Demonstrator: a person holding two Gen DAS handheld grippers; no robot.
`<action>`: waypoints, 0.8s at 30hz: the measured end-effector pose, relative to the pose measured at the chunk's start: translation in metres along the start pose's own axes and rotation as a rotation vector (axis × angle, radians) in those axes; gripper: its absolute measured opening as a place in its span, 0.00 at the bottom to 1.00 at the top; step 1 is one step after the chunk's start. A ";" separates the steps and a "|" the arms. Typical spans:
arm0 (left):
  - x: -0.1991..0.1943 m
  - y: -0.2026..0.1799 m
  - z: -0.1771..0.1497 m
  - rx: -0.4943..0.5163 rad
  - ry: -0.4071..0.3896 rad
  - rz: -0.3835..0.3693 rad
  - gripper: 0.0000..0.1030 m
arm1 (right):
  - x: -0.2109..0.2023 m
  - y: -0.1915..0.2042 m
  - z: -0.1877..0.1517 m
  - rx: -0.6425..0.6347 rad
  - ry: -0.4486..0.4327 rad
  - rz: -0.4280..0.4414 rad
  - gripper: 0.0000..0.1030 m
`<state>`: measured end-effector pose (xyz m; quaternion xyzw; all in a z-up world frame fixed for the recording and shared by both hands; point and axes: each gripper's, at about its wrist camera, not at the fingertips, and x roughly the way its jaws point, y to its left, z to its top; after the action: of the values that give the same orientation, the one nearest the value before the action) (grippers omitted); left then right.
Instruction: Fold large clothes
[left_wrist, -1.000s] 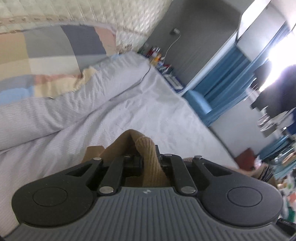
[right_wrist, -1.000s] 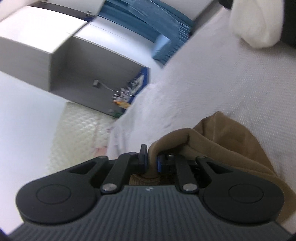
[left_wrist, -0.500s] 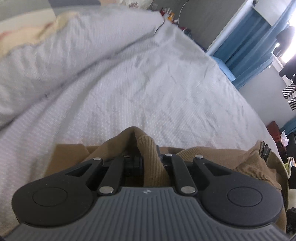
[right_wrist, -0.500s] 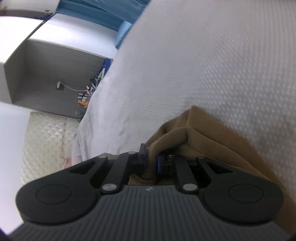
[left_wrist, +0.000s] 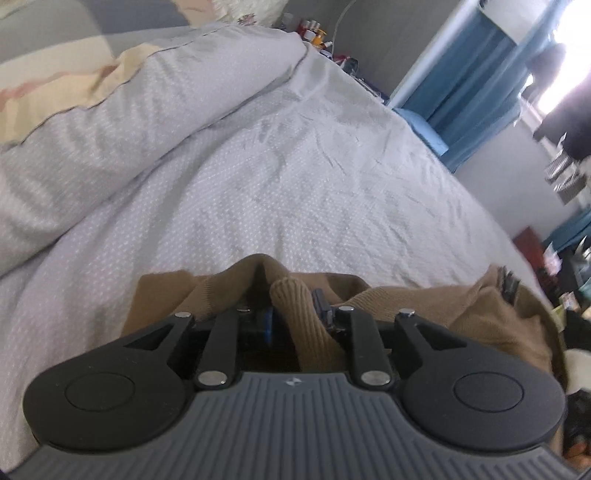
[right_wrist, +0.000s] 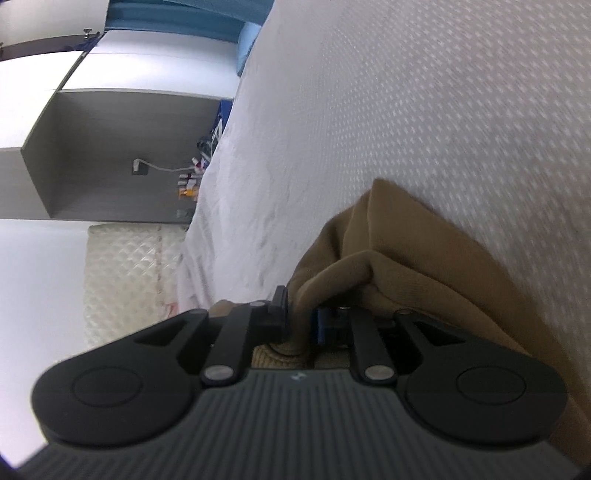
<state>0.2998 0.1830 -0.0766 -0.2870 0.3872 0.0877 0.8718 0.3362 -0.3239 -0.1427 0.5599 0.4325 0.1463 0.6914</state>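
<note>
A brown sweater (left_wrist: 480, 314) lies bunched on the pale dotted bed sheet (left_wrist: 295, 184), close to the sheet's near edge. Its ribbed cuff (left_wrist: 306, 332) runs up between the fingers of my left gripper (left_wrist: 291, 306). Those jaws are opening: the cuff leans on the right finger and a dark gap shows beside the left one. In the right wrist view a thin fold of the sweater (right_wrist: 424, 266) sits between the pads of my right gripper (right_wrist: 300, 310). These jaws are starting to open, and the fold still fills the narrow gap. The view is rolled sideways over the sheet (right_wrist: 406, 110).
A folded duvet (left_wrist: 129, 122) rises along the left of the bed. Bottles (left_wrist: 314, 33) crowd a stand at the bed's far corner, by blue curtains (left_wrist: 461, 92). Clutter sits off the right edge. A grey wall niche (right_wrist: 129, 147) and quilted headboard (right_wrist: 125, 277) lie beyond.
Both grippers have come down towards the bed with the sweater, which now rests on the sheet. The left jaws have spread apart around the cuff. The right view has rolled further sideways.
</note>
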 end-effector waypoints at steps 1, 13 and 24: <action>-0.006 0.004 -0.001 -0.020 -0.002 -0.013 0.26 | -0.005 0.000 -0.001 0.008 0.009 0.007 0.22; -0.101 0.000 -0.046 0.142 -0.099 0.001 0.63 | -0.094 0.019 -0.027 -0.179 -0.063 -0.067 0.70; -0.148 -0.063 -0.139 0.297 -0.169 -0.075 0.63 | -0.129 0.080 -0.127 -0.648 -0.194 -0.152 0.71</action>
<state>0.1355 0.0628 -0.0162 -0.1610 0.3103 0.0209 0.9367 0.1864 -0.3035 -0.0147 0.2886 0.3362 0.1701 0.8802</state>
